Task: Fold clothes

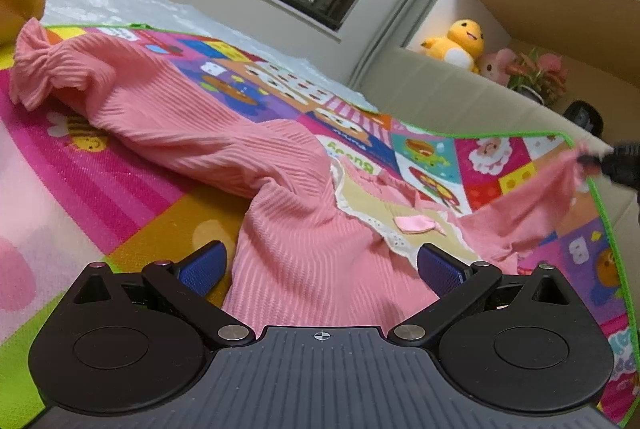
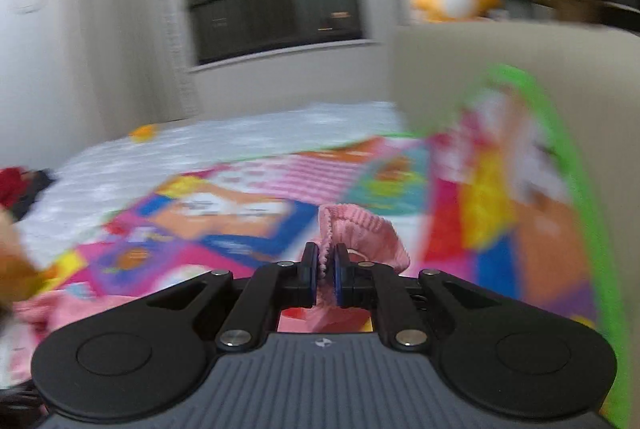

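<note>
Left tongs (image 1: 320, 269) hanging released over the pink ribbed garment (image 1: 192, 117). Right tongs (image 2: 328, 269) gripping its sleeve cuff (image 2: 360, 229) above the play mat (image 1: 120, 197).

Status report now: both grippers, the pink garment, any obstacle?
Left gripper open over pink garment. Right gripper shut on its sleeve cuff. Garment unfolded on play mat. No obstacle seen.

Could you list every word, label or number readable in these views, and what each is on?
"Buns", upside down in green: on a white panel of the play mat.
Large letters at the mat's right edge: cut off, unreadable.
Right wrist view: motion-blurred, nothing readable.
Pink garment, grippers: no text.
</note>
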Demonstrator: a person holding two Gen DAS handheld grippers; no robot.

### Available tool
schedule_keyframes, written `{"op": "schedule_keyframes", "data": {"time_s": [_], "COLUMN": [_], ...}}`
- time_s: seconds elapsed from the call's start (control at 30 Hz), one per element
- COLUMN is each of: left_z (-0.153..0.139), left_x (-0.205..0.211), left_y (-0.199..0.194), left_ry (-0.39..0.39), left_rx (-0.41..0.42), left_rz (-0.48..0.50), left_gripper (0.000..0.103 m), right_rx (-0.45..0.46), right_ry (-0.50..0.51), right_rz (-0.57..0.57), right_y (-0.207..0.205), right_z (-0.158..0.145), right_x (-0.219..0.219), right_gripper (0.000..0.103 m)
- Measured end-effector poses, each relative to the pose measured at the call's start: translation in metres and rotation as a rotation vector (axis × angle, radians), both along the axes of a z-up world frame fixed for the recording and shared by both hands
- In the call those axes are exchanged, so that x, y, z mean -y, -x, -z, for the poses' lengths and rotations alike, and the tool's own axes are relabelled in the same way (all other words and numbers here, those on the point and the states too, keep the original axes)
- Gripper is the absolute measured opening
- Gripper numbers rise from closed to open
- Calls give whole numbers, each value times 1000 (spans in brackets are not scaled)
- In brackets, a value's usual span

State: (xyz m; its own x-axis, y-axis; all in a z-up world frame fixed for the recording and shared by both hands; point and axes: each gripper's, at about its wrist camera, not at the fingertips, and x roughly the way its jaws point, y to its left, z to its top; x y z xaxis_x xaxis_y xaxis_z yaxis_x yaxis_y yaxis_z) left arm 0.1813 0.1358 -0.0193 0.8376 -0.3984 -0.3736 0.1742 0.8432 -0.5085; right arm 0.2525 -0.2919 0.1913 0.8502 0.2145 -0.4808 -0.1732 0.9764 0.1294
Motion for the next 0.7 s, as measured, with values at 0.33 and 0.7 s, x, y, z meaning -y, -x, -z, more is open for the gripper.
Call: {"op": "schedule_keyframes", "data": {"time_s": [0.33, 0.7], "left_z": [3, 4], "left_x": [-4, -5], "left_y": [1, 1], "left_ry": [29, 47], "left_rx": [14, 14], "left_rz": [4, 7], "left_gripper": [103, 103], "right_rx": [-34, -4], "right_ry": [126, 64], "right_rz": [-322, -221], "right_y": [-32, -19], "right_z": [10, 27], "right_x": [-164, -115], "right_gripper": [33, 73]}}
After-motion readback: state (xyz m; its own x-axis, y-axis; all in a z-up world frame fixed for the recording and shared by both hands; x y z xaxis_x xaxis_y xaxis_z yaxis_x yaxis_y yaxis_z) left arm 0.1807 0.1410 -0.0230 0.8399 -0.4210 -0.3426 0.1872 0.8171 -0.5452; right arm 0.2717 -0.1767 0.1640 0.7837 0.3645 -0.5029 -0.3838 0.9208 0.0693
